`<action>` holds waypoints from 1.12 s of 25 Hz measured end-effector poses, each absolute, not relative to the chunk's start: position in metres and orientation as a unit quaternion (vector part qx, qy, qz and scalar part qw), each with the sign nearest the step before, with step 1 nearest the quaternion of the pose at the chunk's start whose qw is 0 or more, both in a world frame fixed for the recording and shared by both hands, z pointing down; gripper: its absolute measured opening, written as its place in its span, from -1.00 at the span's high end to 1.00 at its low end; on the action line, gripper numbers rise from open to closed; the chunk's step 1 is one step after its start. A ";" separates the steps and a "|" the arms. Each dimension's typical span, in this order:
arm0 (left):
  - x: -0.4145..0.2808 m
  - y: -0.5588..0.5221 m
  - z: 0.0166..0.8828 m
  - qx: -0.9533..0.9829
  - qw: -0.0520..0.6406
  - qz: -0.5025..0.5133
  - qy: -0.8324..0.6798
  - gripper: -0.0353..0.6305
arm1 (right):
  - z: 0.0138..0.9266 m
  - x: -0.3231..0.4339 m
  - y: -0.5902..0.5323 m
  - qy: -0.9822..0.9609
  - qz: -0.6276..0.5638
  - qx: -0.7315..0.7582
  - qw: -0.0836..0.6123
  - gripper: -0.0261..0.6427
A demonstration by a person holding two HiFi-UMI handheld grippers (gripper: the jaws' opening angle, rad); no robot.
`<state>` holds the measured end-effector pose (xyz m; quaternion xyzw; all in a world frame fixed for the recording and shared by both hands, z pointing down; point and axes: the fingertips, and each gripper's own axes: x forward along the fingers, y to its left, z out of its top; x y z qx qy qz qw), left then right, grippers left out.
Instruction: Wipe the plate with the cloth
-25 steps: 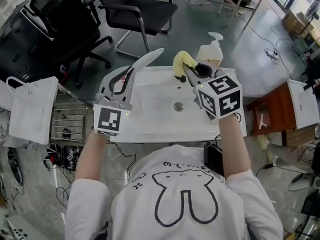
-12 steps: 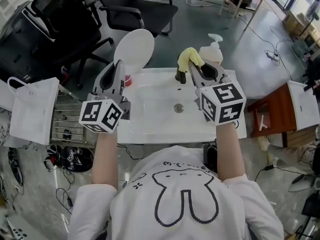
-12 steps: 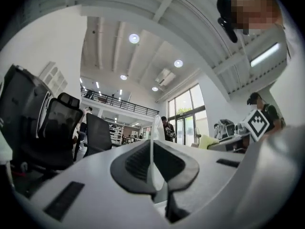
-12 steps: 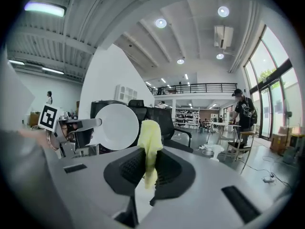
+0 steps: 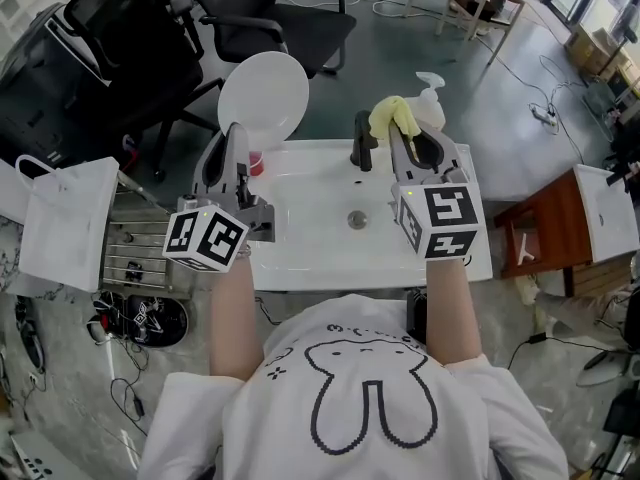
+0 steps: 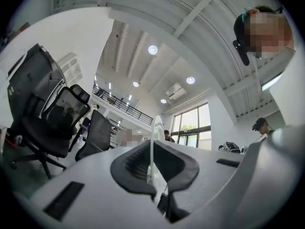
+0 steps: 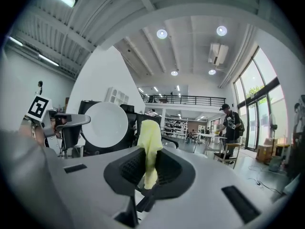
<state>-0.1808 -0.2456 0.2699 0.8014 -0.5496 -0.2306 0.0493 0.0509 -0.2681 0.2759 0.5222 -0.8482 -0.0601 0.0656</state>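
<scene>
At the left, the left gripper (image 5: 238, 133) has its jaws closed tight on the lower rim of a white plate (image 5: 263, 96), which stands up from them above the back left corner of the white sink (image 5: 310, 203). Past the dark faucet (image 5: 361, 143), the right gripper (image 5: 397, 133) pinches a yellow cloth (image 5: 392, 116) between closed jaws, clear of the plate, with a soap dispenser (image 5: 428, 96) just behind

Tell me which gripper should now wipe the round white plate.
Right. The left gripper is shut on the round white plate, holding it upright. The right gripper is shut on the soft yellow cloth, and the plate faces it.
</scene>
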 end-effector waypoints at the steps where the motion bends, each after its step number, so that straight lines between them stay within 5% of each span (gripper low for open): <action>1: -0.180 -0.245 0.267 0.800 0.038 -0.229 -0.553 0.84 | 0.275 0.052 -0.268 -0.846 -0.065 0.525 0.062 0.78; 11: -0.167 -0.243 0.277 0.812 0.075 -0.233 -0.530 0.84 | 0.277 0.056 -0.263 -0.841 -0.068 0.535 0.052 0.78; 28: -0.124 -0.255 0.507 0.749 0.412 -0.069 -0.514 0.84 | 0.374 0.091 -0.254 -0.814 0.038 0.568 0.116 0.78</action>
